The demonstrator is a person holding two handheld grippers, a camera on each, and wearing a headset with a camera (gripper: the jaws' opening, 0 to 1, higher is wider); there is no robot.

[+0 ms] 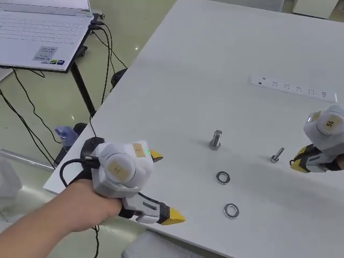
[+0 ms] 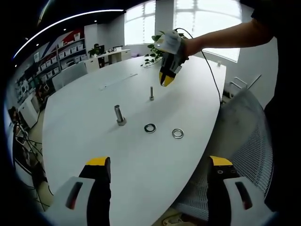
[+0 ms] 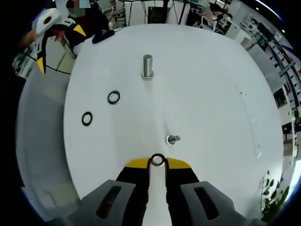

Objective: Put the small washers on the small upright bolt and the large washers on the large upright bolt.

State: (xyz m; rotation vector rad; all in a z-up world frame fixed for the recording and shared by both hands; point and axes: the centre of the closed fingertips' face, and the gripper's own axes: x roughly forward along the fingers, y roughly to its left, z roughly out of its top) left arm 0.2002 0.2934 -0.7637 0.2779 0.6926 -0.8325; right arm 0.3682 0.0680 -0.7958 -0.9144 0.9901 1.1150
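Steel small washer (image 3: 153,160) sitting pinched between the right gripper's (image 3: 158,164) jaw tips.
It is hanging just short of the small upright bolt (image 3: 172,139) on the white table (image 3: 211,94). Two large washers (image 3: 114,97) are lying flat near the large upright bolt (image 3: 147,66), and the left gripper (image 2: 159,162) is holding its jaws spread wide.

White tabletop (image 1: 177,75) runs across the centre of the head view. A white power strip (image 1: 293,88) lies flat on it at 2 o'clock. An open laptop (image 1: 43,29) sits at 10 o'clock on a separate black-legged stand (image 1: 80,80), apart from the tabletop. Black cables (image 1: 107,51) hang beside it toward the floor (image 1: 145,21). A blue bottle-like item (image 1: 64,135) stands on the floor at 9 o'clock. In the left gripper view there is a mesh chair (image 2: 244,141) at 3 o'clock and a green plant (image 2: 151,51) at 12 o'clock.
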